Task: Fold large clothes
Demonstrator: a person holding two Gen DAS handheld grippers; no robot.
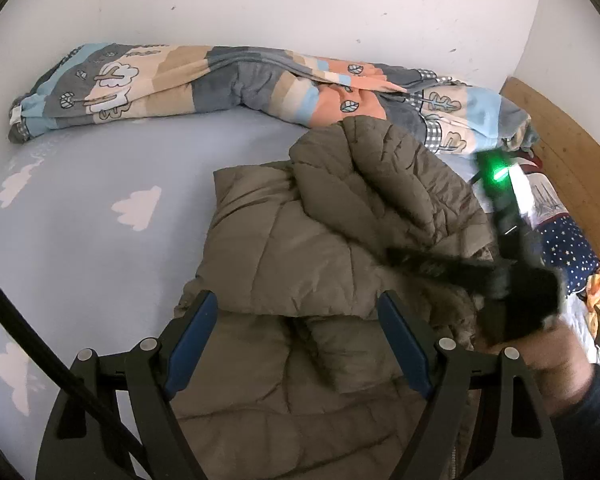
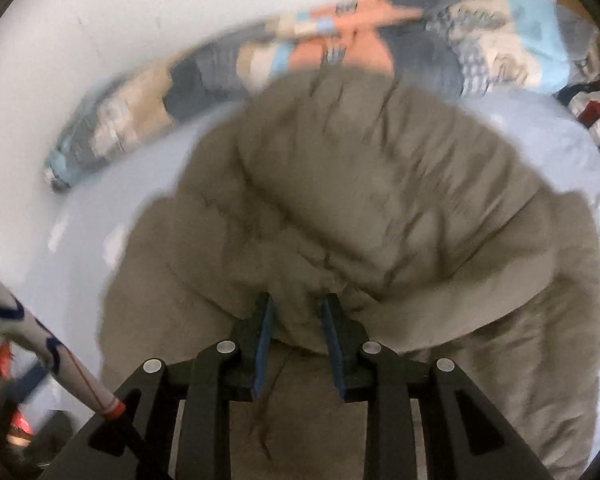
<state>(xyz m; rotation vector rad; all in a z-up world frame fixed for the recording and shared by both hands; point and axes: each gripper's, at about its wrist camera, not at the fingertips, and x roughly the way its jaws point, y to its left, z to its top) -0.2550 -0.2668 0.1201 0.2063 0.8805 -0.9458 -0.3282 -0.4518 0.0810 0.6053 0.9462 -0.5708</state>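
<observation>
Olive quilted puffer jacket looks soft, bulky, slippery: take a hem. Left gripper jaws wide, empty; right gripper jaws narrowly apart astride a fold.

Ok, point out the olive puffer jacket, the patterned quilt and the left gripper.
olive puffer jacket [image 1: 300, 248]: left wrist view, on the quilted panel folded over.
patterned quilt [image 1: 220, 84]: left wrist view, on its grey patch by the wall.
left gripper [image 1: 296, 344]: left wrist view, midway between the blue pads.
</observation>
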